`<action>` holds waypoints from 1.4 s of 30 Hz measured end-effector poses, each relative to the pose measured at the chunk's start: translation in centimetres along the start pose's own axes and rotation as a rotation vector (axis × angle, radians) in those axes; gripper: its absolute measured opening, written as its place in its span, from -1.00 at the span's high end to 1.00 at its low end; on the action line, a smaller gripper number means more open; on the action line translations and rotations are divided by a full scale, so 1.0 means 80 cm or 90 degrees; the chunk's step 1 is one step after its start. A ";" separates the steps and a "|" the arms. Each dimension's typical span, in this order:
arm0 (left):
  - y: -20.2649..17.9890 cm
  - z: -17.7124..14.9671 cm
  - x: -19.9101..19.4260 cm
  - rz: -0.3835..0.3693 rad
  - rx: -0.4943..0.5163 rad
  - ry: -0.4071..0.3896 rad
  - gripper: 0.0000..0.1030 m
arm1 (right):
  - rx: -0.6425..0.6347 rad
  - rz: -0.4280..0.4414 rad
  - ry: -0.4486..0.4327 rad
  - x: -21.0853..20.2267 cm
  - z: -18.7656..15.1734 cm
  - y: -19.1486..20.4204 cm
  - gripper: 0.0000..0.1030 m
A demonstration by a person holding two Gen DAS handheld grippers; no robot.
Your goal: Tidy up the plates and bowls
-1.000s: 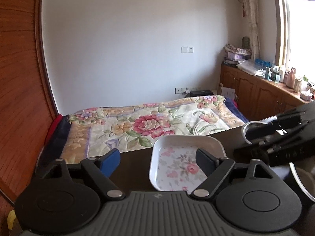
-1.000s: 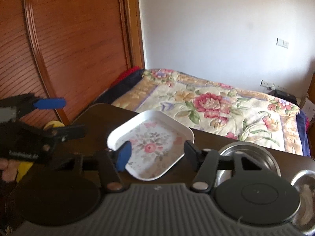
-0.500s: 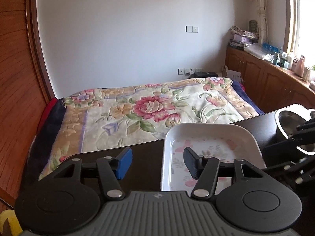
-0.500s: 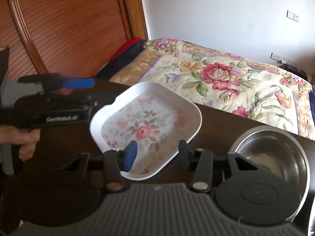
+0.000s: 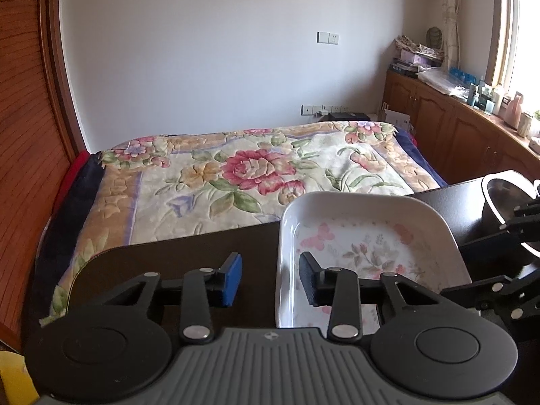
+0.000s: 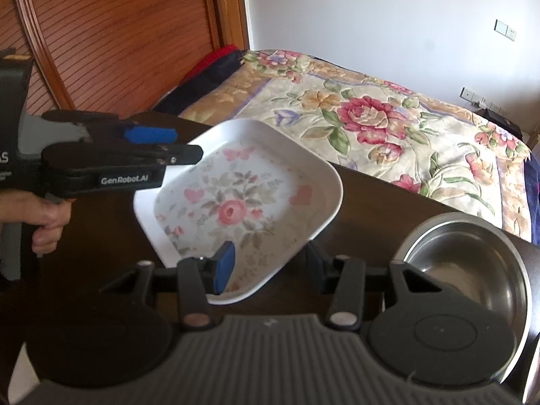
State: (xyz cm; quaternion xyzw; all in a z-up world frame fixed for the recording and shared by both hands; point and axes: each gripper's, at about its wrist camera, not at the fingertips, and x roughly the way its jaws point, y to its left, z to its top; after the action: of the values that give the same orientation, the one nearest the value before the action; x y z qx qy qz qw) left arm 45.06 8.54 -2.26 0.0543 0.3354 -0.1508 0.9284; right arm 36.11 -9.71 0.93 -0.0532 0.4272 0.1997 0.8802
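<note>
A white rectangular tray [image 5: 368, 233] [image 6: 236, 202] with a pink flower print lies flat on the dark table [image 5: 189, 253]. My left gripper [image 5: 270, 280] straddles its left rim, blue finger outside and black finger inside. Its jaws are closing, and a gap still shows on the blue side. My right gripper [image 6: 270, 265] straddles the opposite rim, blue finger over the tray floor and black finger outside, with no pad pressing. A steel bowl [image 6: 472, 270] [image 5: 506, 195] stands just right of the tray. A hand holds the left gripper [image 6: 187, 145].
Beyond the table's far edge lies a bed with a floral quilt [image 5: 256, 172]. Slatted wooden doors [image 6: 111, 33] stand to the left, and low cabinets [image 5: 449, 128] with bottles run under the window. Something yellow [image 5: 10, 378] shows at the lower left.
Both grippers came down and closer to the tray. The left one shifted to the tray's left rim while its jaws narrowed a lot. The right jaws narrowed slightly. The tray has not moved.
</note>
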 end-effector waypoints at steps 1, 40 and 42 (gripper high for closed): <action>0.001 0.000 0.001 -0.002 -0.001 0.003 -0.27 | -0.004 -0.003 -0.001 0.001 0.000 0.000 0.06; -0.035 -0.050 -0.174 0.023 -0.050 -0.090 0.24 | 0.014 0.003 -0.120 -0.081 -0.032 0.009 0.75; -0.038 -0.058 -0.186 0.024 -0.051 -0.093 0.24 | 0.013 0.007 -0.127 -0.092 -0.040 0.014 0.75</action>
State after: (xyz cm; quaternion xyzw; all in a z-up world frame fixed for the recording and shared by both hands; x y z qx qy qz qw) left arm 30.43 10.26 3.72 0.0121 0.2716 -0.1230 0.9544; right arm 29.25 -11.79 4.65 -0.0216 0.3400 0.2044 0.9177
